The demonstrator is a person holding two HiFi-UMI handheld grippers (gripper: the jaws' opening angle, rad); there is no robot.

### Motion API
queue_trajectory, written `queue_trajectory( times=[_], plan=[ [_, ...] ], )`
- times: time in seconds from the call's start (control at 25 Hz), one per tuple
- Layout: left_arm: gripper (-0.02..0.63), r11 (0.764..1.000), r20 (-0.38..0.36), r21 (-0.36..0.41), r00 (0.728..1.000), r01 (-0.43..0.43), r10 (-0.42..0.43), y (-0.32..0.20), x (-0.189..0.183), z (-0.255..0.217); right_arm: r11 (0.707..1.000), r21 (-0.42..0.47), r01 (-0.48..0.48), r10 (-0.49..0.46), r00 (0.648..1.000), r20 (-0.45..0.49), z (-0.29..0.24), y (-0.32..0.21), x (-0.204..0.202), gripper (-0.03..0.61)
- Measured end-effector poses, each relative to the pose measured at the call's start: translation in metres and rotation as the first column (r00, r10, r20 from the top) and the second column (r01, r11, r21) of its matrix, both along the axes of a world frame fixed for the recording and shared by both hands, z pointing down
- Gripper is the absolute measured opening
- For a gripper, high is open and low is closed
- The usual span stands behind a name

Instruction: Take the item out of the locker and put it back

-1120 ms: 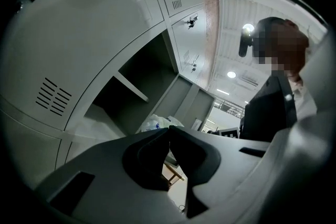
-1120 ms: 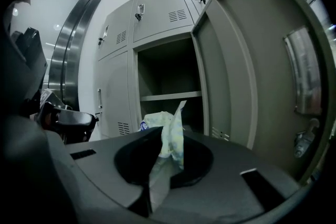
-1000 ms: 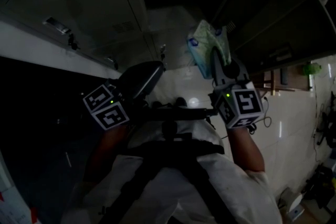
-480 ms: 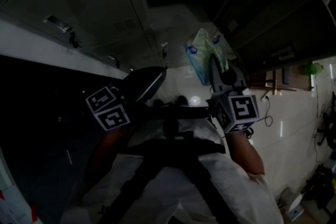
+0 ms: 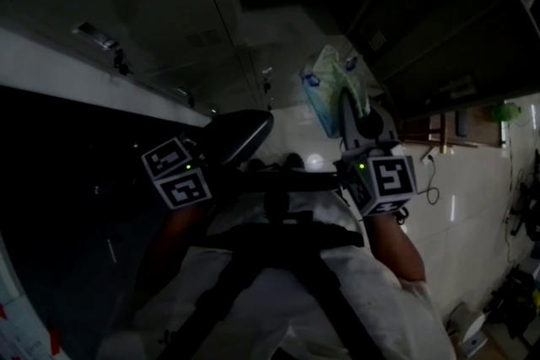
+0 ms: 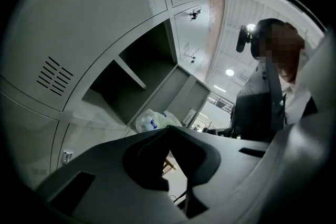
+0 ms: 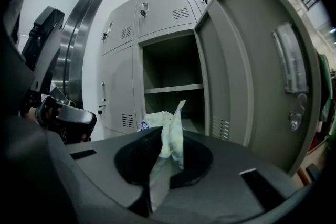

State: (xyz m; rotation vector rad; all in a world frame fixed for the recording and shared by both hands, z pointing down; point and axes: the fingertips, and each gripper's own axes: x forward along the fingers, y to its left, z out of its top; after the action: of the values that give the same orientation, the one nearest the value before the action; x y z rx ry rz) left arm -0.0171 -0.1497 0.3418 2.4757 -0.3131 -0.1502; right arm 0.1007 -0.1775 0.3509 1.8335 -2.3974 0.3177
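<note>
Grey locker (image 7: 170, 60) stands open, tissue pack (image 7: 172, 128) outside it in right hand-held gripper (image 5: 348, 101).

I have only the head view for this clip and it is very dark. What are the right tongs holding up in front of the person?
Observer: The right gripper view shows the right tongs shut on a crumpled pale green-and-white plastic packet, which sticks up from between them.
Operator: I can barely make out what is ahead of them. Is the locker open?
Observer: Yes. The grey metal locker directly ahead stands open, its door is swung out to the right, and one shelf crosses the compartment.
</note>
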Motion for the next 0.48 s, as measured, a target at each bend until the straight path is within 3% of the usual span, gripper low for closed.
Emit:
queue_trajectory(
  times=[0.48],
  plan=[
    [0.001, 1.0, 0.013, 0.011, 1.0, -0.006, 0.006, 0.0011, 0.0015, 0.0022, 1.0, -0.015, -0.009, 0.009, 1.0, -0.006, 0.0025, 0.0009, 0.0011, 0.002]
  ],
)
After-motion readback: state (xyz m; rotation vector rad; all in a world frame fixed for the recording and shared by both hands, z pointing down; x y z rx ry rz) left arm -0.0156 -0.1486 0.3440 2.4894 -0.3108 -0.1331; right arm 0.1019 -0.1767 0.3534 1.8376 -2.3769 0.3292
